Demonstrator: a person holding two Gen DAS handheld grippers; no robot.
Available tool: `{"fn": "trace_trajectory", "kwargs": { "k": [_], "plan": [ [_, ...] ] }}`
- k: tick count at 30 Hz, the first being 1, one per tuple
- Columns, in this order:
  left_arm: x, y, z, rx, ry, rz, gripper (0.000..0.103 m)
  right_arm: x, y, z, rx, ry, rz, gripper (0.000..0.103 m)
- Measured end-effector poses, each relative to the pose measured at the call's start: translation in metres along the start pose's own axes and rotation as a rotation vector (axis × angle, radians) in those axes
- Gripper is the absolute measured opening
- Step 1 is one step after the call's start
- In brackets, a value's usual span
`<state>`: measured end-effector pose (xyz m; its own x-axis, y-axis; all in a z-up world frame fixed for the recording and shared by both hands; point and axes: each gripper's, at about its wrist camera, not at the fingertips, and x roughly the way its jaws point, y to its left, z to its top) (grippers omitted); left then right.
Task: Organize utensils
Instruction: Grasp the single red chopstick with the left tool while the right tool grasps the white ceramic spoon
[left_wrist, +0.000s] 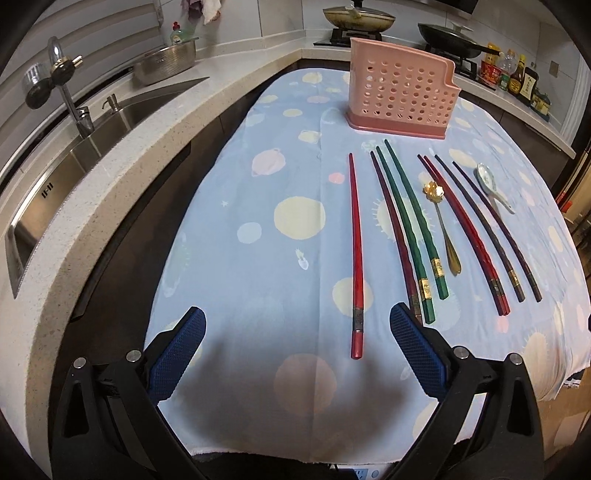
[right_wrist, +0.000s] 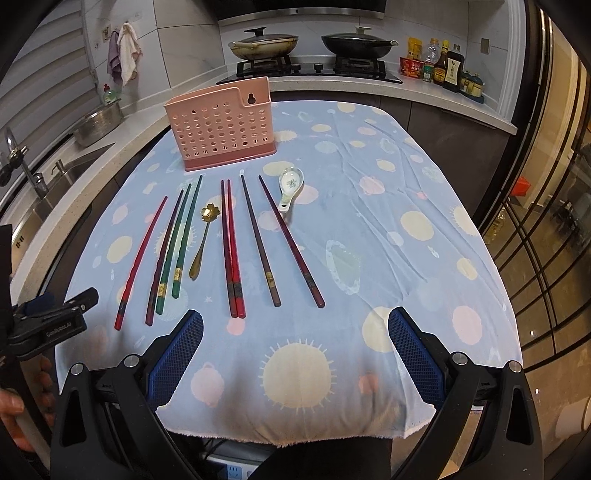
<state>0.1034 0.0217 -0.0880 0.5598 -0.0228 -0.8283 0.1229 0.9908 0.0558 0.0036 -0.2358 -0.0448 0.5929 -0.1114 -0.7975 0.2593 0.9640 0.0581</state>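
Observation:
A pink perforated utensil holder stands upright at the far side of the blue cloth. In front of it lie several chopsticks in a row: a lone red one, a green pair, a red pair, dark ones. A gold flower spoon and a white ceramic spoon lie among them. My left gripper is open just short of the lone red chopstick's near end. My right gripper is open, hovering before the red pair.
The table wears a blue planet-print cloth. A sink with tap and steel bowl runs along the left counter. Pans sit on the stove behind, bottles at back right. A hand holds the left gripper's body at the left edge.

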Motion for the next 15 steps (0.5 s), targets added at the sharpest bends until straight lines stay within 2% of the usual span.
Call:
{"fn": "trace_trajectory", "kwargs": {
  "k": [2, 4, 7, 11, 14, 15],
  "plan": [
    [0.013, -0.004, 0.001, 0.015, 0.02, -0.017, 0.084, 0.007, 0.0, 0.004, 0.003, 0.005, 0.001, 0.096],
    [0.024, -0.006, 0.001, 0.02, 0.043, -0.031, 0.081, 0.013, -0.001, 0.007, 0.006, 0.01, 0.005, 0.096],
    [0.039, -0.009, -0.001, 0.023, 0.087, -0.063, 0.064, 0.024, -0.001, 0.011, 0.007, 0.02, 0.004, 0.096],
    [0.044, -0.01, -0.005, 0.027, 0.105, -0.092, 0.056, 0.036, -0.002, 0.019, 0.016, 0.022, 0.005, 0.096],
    [0.042, -0.011, -0.004, 0.029, 0.108, -0.126, 0.034, 0.048, -0.007, 0.03, 0.032, 0.018, 0.011, 0.091],
    [0.041, -0.011, -0.005, 0.025, 0.111, -0.142, 0.031, 0.053, -0.008, 0.035, 0.039, 0.017, 0.021, 0.085]
  ]
}}
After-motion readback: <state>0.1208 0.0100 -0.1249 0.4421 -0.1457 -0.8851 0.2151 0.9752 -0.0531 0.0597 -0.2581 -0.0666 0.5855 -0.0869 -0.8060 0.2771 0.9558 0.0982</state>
